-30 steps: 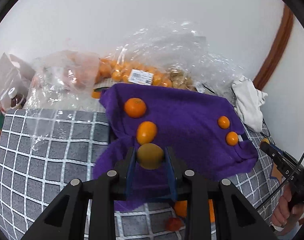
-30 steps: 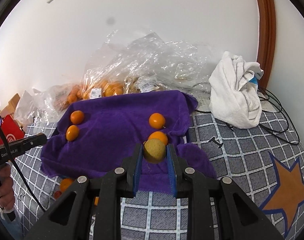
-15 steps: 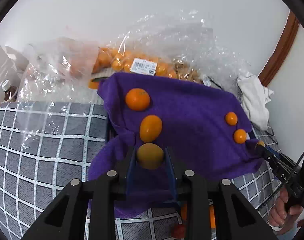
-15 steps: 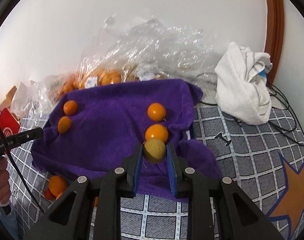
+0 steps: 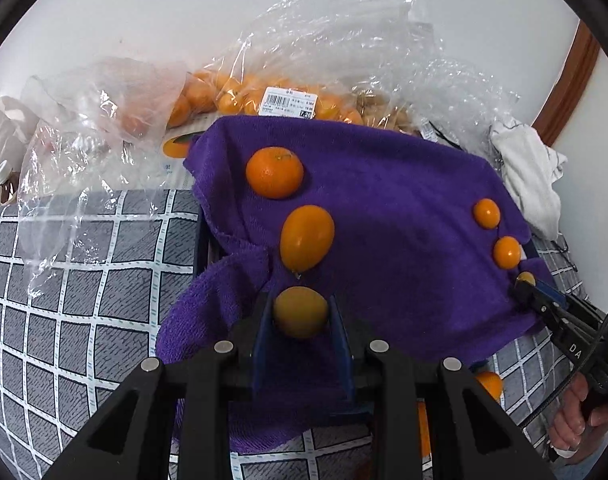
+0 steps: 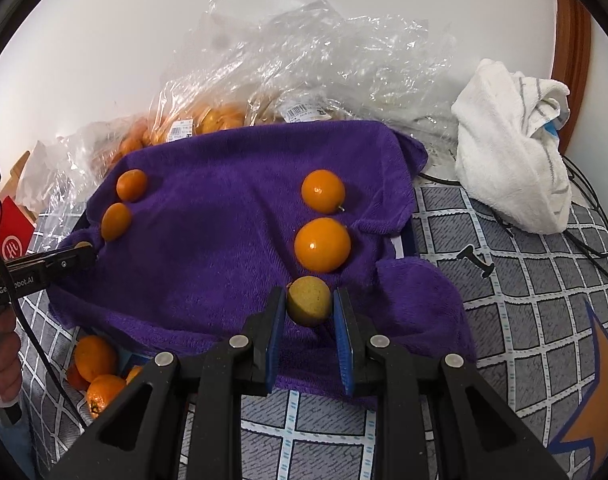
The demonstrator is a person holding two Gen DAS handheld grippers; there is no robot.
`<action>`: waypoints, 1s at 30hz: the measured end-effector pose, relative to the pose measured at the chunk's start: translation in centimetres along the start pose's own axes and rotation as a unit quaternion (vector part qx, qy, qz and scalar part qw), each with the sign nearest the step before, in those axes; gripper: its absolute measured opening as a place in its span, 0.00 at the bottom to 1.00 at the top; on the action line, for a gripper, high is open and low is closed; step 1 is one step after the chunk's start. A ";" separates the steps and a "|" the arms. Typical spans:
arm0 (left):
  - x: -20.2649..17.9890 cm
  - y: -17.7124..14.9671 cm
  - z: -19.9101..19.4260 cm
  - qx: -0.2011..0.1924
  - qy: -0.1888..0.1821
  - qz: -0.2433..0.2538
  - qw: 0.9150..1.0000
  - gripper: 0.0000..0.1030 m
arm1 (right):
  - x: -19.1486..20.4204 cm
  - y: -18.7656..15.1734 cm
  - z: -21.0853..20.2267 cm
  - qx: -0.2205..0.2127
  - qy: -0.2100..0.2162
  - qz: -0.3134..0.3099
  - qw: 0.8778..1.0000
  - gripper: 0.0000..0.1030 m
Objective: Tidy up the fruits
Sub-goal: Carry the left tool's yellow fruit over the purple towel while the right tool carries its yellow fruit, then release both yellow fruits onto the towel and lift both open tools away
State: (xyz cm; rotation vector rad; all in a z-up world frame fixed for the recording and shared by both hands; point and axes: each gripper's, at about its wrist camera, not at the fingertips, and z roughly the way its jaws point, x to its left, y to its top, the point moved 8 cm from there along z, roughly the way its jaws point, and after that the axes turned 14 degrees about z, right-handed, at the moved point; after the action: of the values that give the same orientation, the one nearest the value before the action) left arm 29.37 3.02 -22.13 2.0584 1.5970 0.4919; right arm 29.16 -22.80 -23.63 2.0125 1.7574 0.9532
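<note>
Lying on the purple towel (image 6: 223,240): four oranges (image 6: 322,244), each gripper clamping another.

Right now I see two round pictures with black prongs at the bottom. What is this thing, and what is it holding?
No robot here: a person holds a two-finger gripper in each hand, each with a wide-angle camera looking along its fingers. One picture is from the left gripper, the other from the right gripper. Each is shut on a small yellowish fruit. Below lies a purple towel with two orange fruits along each side. Behind are clear plastic bags of oranges and a white cloth. More oranges lie on the checked cover.
</note>
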 end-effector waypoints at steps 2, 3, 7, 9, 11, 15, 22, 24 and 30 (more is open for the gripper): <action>0.0 -0.1 0.1 0.003 0.001 0.000 1.000 0.27 | 0.1 0.0 0.2 0.003 0.002 -0.002 1.000 0.23; 0.0 -0.1 0.3 0.004 0.002 0.000 1.000 0.27 | 0.1 0.0 0.2 0.004 0.001 -0.005 1.000 0.23; 0.0 -0.3 0.5 0.010 0.001 0.002 1.000 0.27 | 0.3 -0.1 0.4 0.011 -0.002 -0.026 1.000 0.23; -0.1 -0.2 0.6 0.010 0.002 0.005 1.000 0.27 | 0.3 -0.1 0.3 0.013 -0.002 -0.030 0.999 0.23; -0.2 -0.2 0.7 0.013 0.002 0.009 1.000 0.27 | 0.3 -0.1 0.2 0.014 0.000 -0.025 1.000 0.24; -0.4 -0.1 0.2 0.015 0.002 0.011 1.000 0.29 | 0.4 -0.2 -0.8 0.009 0.002 -0.013 1.000 0.35; -1.1 -0.3 -3.3 -0.023 0.001 0.030 0.999 0.39 | 1.8 0.0 -5.1 -0.037 0.002 -0.022 0.999 0.55; -1.2 -0.6 -4.3 -0.033 0.004 0.034 0.999 0.39 | 2.1 -0.1 -6.2 -0.050 0.000 -0.019 0.999 0.55; -0.5 -2.9 -6.4 -0.049 -0.001 0.024 0.999 0.39 | 2.5 -1.0 -8.5 -0.068 -0.007 -0.003 0.998 0.55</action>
State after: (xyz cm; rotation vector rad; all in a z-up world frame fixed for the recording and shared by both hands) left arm 23.35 4.08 -18.56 2.0264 1.4953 0.5723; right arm 22.98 -21.89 -17.34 1.9245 1.6428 1.0245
